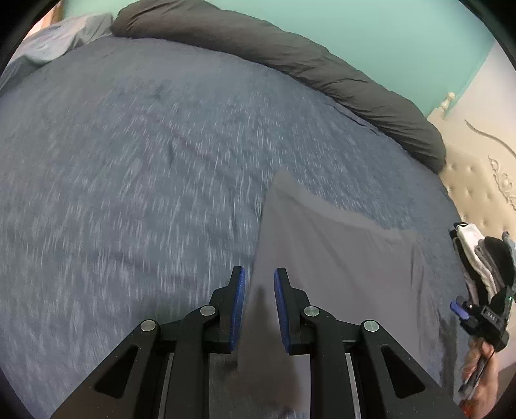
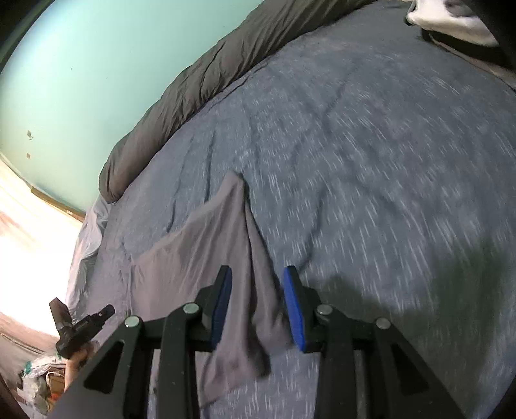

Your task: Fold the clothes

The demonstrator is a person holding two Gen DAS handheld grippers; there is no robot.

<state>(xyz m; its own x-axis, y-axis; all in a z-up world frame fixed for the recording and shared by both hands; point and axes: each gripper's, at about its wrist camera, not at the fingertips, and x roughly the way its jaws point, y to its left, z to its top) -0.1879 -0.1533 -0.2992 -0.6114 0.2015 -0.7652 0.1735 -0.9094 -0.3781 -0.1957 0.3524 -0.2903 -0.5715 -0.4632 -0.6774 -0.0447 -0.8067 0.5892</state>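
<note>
A grey garment (image 1: 338,258) lies on the blue-heather bedspread (image 1: 129,177). In the left wrist view its left edge runs between my left gripper (image 1: 259,277), whose blue-padded jaws stand open around it. In the right wrist view the same garment (image 2: 206,258) lies spread, with a folded ridge passing between the open jaws of my right gripper (image 2: 258,274). Neither gripper clamps the cloth. The right gripper also shows at the right edge of the left wrist view (image 1: 483,316), and the left gripper at the lower left of the right wrist view (image 2: 77,325).
A dark grey rolled duvet (image 1: 290,64) lies along the far side of the bed by a teal wall (image 1: 387,32). A pile of white and dark clothes (image 1: 480,258) sits at the right by a cream tufted headboard (image 1: 477,180); it also shows in the right wrist view (image 2: 451,19).
</note>
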